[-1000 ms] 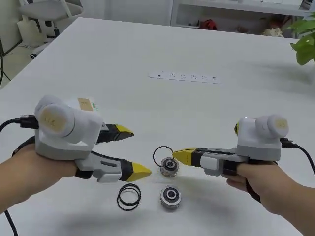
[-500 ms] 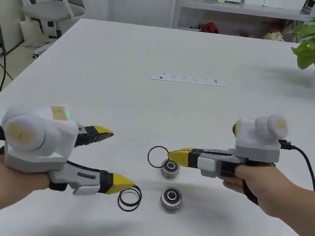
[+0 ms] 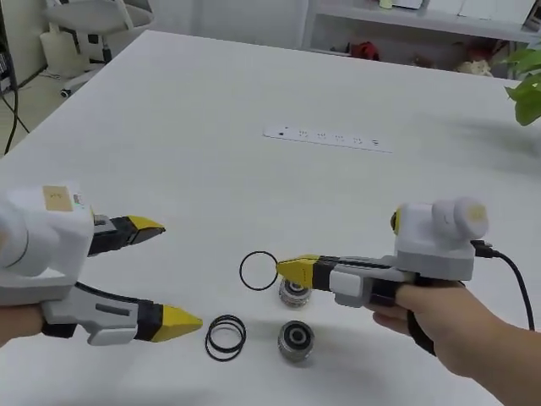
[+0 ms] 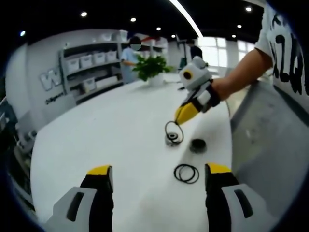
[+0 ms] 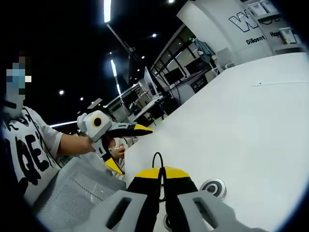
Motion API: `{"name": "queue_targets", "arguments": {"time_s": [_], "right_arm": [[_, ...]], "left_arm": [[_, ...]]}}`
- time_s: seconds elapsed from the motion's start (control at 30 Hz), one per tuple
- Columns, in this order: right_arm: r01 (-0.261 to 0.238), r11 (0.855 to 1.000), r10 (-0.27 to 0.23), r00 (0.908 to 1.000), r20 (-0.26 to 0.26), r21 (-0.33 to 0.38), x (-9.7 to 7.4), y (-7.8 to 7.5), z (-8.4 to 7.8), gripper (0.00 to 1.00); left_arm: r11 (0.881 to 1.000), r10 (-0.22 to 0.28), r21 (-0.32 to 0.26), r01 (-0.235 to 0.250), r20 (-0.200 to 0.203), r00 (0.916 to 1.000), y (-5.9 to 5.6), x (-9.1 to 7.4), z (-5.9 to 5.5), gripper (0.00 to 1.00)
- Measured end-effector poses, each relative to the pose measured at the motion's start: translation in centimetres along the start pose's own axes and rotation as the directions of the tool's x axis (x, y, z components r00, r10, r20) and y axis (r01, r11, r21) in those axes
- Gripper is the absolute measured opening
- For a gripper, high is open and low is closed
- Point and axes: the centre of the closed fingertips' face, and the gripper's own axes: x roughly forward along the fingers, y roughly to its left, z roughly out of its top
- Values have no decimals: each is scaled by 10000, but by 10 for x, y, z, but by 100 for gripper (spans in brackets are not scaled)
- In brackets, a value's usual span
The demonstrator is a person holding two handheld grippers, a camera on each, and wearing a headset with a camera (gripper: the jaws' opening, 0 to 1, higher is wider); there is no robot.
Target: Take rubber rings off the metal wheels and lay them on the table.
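Jaws, right: right gripper pressed shut, yellow tips together, pinching a black ring by its edge.
Jaws, left: left gripper spread wide, nothing between them.
Landmark: far wheel, metal, lying flat on the white table, directly below the right jaw tips.
Held item: the ring stands on edge in the air, just beside the far wheel on the side toward the left gripper. Whether its lower edge touches that wheel cannot be told.
Second wheel: near wheel, metal with a dark centre, lying flat. It sits just beside the far wheel on the person's side, with a narrow gap between the two.
Laid down: loose rings, two, black, overlapping, flat on the table. They lie near the far wheel, toward the person and the left gripper, level with the near wheel.
Left gripper, place: well apart from the far wheel. Its lower jaw tip is near the loose rings and not touching them.
Right gripper, hold: a hand is wrapped round its handle, and a black cable leaves its rear.
Other, 1: strip, a white power strip lying flat on the table, well beyond the far wheel.
Other, 2: plant, green leaves, well beyond the far wheel at the table's right edge.
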Motion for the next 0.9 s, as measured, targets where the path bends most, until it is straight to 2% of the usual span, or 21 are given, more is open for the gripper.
{"name": "queue_targets", "arguments": {"time_s": [0.1,0.3,0.53,0.7,0.9], "right_arm": [[-76,10000,76,10000,-45,0,2,0,0,0],[-302,9995,302,9991,-303,-3,12,6,-7,0],[-474,9989,471,9961,-741,-27,21,15,-21,0],[-421,9991,412,9906,-1308,-38,27,16,-37,0],[-2,9998,-37,9772,-2123,-185,33,7,-58,0]], "left_arm": [[9998,160,-93,-160,-10,9999,4,-7,-3,79],[9994,314,-172,-315,-59,9995,5,-15,-9,80],[9987,426,-264,-429,-126,9990,4,-23,-17,81],[9985,472,-269,-475,-147,9988,3,-25,-19,81],[9983,519,-272,-523,-156,9985,4,-28,-21,81]]}}
